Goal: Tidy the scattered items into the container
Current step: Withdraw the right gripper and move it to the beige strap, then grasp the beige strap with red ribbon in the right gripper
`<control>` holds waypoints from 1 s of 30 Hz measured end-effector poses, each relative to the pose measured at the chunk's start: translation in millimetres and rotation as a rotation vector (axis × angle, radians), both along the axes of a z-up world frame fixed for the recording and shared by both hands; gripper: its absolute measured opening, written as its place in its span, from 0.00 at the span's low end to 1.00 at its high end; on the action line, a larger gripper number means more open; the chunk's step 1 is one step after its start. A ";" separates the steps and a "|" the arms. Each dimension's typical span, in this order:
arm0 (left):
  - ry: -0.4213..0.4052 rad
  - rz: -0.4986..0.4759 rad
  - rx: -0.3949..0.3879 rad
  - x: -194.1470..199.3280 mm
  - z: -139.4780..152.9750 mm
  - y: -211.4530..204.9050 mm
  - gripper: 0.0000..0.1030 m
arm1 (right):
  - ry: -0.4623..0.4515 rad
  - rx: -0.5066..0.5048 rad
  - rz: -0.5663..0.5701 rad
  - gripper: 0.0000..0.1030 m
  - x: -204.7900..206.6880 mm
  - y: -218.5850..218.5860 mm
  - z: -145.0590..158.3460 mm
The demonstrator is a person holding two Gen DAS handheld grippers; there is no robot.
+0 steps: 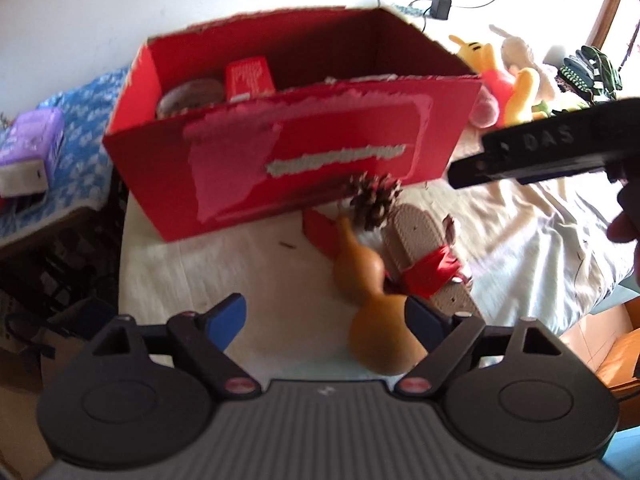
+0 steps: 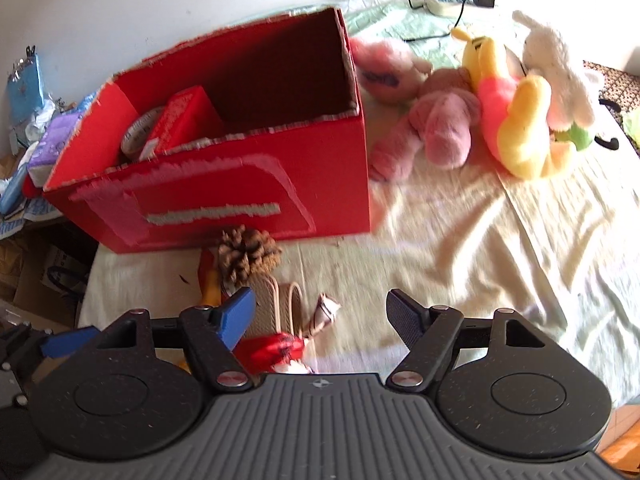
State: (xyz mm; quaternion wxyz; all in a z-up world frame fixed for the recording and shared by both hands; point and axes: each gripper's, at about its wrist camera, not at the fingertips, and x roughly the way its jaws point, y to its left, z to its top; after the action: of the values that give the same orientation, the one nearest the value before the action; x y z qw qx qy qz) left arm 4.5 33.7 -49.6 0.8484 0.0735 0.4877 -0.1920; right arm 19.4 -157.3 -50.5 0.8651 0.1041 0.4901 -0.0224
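Red box (image 2: 256,184); pinecone (image 2: 248,254) touching its front.

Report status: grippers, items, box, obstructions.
Left gripper open, empty; right gripper open, empty. Gourd, pine cone, slipper on the bed before the red box. Box top unobstructed.

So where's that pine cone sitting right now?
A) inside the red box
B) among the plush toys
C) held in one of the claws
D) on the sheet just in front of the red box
D: the pine cone lies on the sheet against the front wall of the red box, beside the gourd, and both claws are open and hold nothing.
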 end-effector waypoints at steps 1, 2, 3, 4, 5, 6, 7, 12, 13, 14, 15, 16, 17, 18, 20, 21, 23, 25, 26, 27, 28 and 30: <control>0.013 0.003 -0.007 0.5 -1.8 0.2 0.83 | 0.009 -0.001 0.004 0.72 -1.7 -0.2 -2.6; 0.019 0.000 -0.014 0.6 -2.6 -0.6 0.83 | 0.017 -0.001 0.007 0.72 -3.0 -0.7 -5.0; 0.024 -0.006 -0.020 0.7 -3.2 -1.7 0.83 | 0.024 0.001 0.008 0.72 -4.4 -1.3 -7.5; 0.024 -0.017 -0.024 -0.2 -3.1 -4.3 0.83 | 0.031 0.003 0.009 0.71 -5.3 -1.9 -10.0; 0.024 -0.031 -0.028 -1.4 -2.8 -7.5 0.83 | 0.042 0.012 0.012 0.71 -5.8 -2.4 -12.8; 0.023 -0.045 -0.031 -2.7 -2.5 -10.8 0.83 | 0.052 0.020 0.016 0.71 -6.3 -3.0 -15.4; 0.024 -0.059 -0.034 -3.3 -2.8 -14.0 0.83 | 0.062 0.034 0.022 0.69 -6.8 -3.5 -17.8; 0.039 -0.126 -0.043 -4.8 -5.3 -24.9 0.72 | 0.076 0.071 0.049 0.67 -12.3 -4.9 -23.2; 0.037 -0.129 -0.047 -5.0 -5.1 -24.2 0.71 | 0.074 0.077 0.053 0.67 -12.2 -4.5 -23.9; 0.034 -0.131 -0.051 -5.5 -4.5 -23.0 0.71 | 0.072 0.082 0.057 0.67 -12.1 -4.0 -24.5; 0.030 -0.133 -0.054 -6.0 -3.9 -21.9 0.71 | 0.070 0.088 0.061 0.67 -12.0 -3.5 -25.2; 0.024 -0.133 -0.055 -6.2 -2.9 -20.6 0.71 | 0.068 0.093 0.066 0.67 -11.8 -2.9 -26.0; 0.015 -0.136 -0.055 -6.4 -1.4 -19.4 0.71 | 0.067 0.098 0.076 0.67 -9.8 -1.1 -27.8; 0.007 -0.148 -0.059 -7.3 0.9 -19.1 0.71 | 0.066 0.101 0.086 0.67 -7.9 0.6 -29.7; -0.008 -0.187 -0.074 -10.2 6.7 -19.8 0.71 | 0.063 0.094 0.092 0.67 -2.6 3.1 -34.6; -0.017 -0.215 -0.081 -13.1 9.8 -22.0 0.71 | 0.065 0.095 0.090 0.67 0.3 3.9 -37.7; -0.035 -0.269 -0.089 -20.0 15.0 -28.2 0.71 | 0.073 0.129 0.089 0.67 6.4 3.4 -43.4; -0.049 -0.312 -0.079 -26.9 16.4 -36.6 0.71 | 0.079 0.162 0.091 0.67 12.1 3.1 -48.5; -0.052 -0.329 -0.074 -29.6 16.0 -40.2 0.69 | 0.080 0.170 0.094 0.67 14.3 3.5 -50.9; -0.052 -0.343 -0.070 -31.7 15.1 -43.4 0.67 | 0.082 0.178 0.097 0.67 16.6 3.9 -53.4; -0.047 -0.350 -0.067 -33.3 14.0 -46.1 0.67 | 0.087 0.189 0.106 0.66 19.1 4.5 -55.9; -0.037 -0.356 -0.056 -35.5 11.8 -51.4 0.66 | 0.096 0.210 0.123 0.61 24.4 4.7 -60.0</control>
State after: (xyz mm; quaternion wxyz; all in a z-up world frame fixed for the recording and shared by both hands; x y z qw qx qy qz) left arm -30.9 -17.7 -37.8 0.8115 0.1387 0.4459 -0.3512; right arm 43.8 -152.6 -110.5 0.8248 0.1629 0.5360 0.0772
